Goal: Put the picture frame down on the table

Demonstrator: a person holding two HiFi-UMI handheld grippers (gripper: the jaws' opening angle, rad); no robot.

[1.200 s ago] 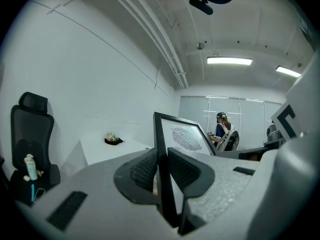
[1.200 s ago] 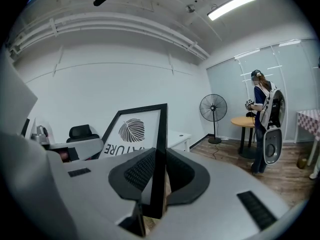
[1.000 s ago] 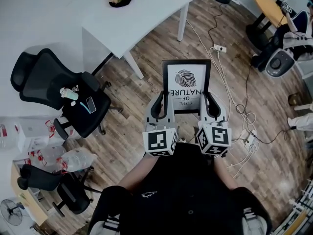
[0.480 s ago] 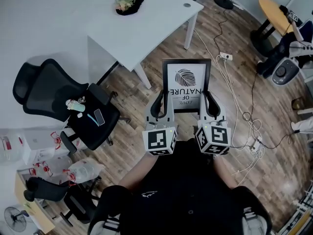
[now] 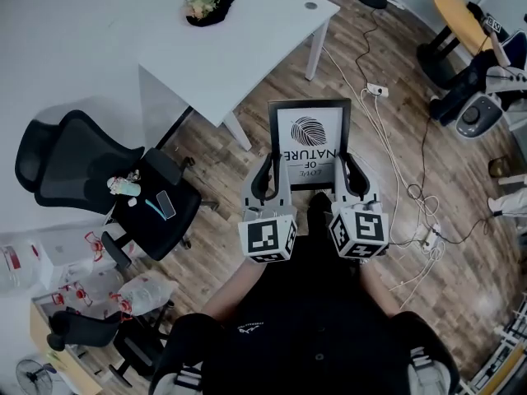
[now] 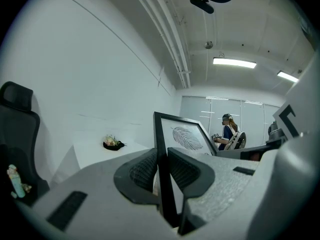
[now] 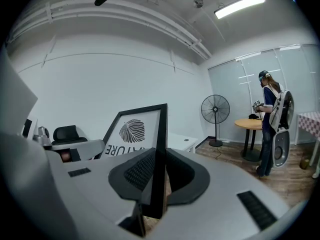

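- Wooden floor [image 5: 216, 220]: lies below the picture frame and fills most of the head view.
- White tabletop [image 5: 239, 44]: beyond the picture frame and to its left in the head view, and apart from it. The frame has not yet been set on it.
- Black office chair [image 5: 70, 159]: well to the left of the picture frame, with small articles on its seat.
- Picture frame [image 5: 309, 142]: black-edged, with a leaf print and the words "LOVE OF NATURE". It is held in the air in front of the person, clear of the floor, its printed face turned toward the person.
- Left gripper [image 5: 271, 165]: its jaws are closed on the left edge of the picture frame, one pad on each face.
- Right gripper [image 5: 349, 165]: its jaws clamp the right edge of the picture frame in the same way.
- Dark dish of flowers [image 5: 206, 6]: on the far part of the tabletop, well beyond the picture frame.
- Power strip [image 5: 375, 90]: on the floor just beyond the picture frame's right corner, with cables trailing past it.
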